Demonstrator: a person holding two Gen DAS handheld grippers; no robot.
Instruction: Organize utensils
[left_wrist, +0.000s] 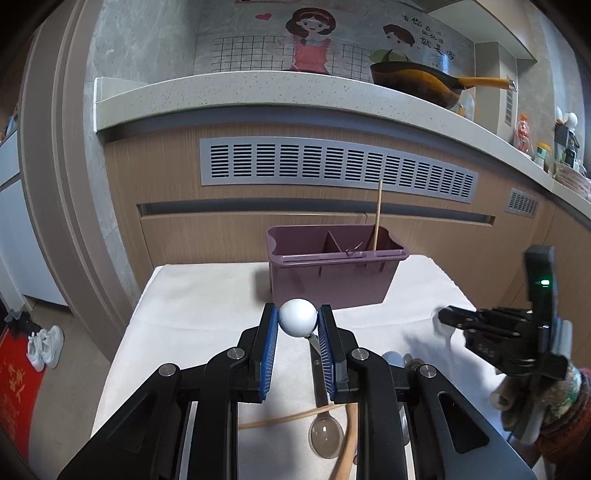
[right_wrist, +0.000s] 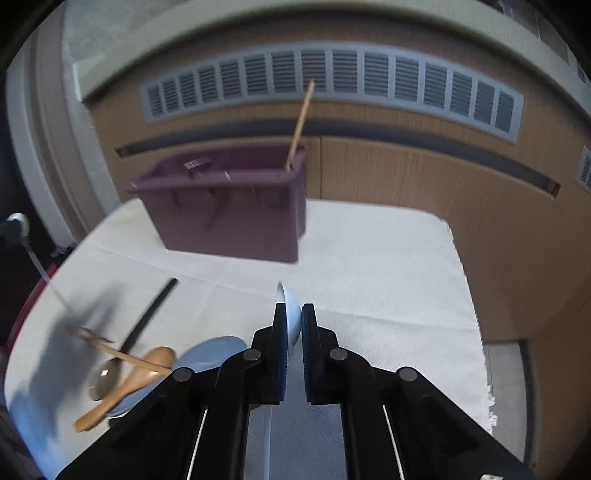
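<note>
The left hand-held gripper (left_wrist: 297, 322) is clamping its blue pads on a round white ball (left_wrist: 297, 317) that caps a thin metal utensil, whose stem is slanting down behind the right finger. Only the left wrist view is showing this; from the right wrist view the same ball is appearing as a small blurred shape at the far left edge. The right hand-held gripper (right_wrist: 294, 320) is pinching a pale blue spoon-like piece (right_wrist: 290, 314) edge-on between nearly closed pads; the right wrist view is showing this plainly, while the left view is catching that gripper only from the side, low on the right.

The purple plastic divided caddy (left_wrist: 332, 271) is standing at the far side of the white cloth-covered desk (left_wrist: 207, 295), with one wooden chopstick (left_wrist: 377, 214) leaning upright in its right compartment. On the desk near the grippers, a clear spoon with a dark handle (right_wrist: 125, 354), a light wooden spoon (right_wrist: 129, 384) and a thin wooden stick (right_wrist: 122, 355) are lying crossed over one another, touching a pale blue dish (right_wrist: 210, 352).

Behind the caddy a wood-panelled cabinet front with a grey vent grille (left_wrist: 336, 168) is closing off the far edge. The cloth between caddy and grippers is lying bare, and the right half of the desk is lying bare as well.
</note>
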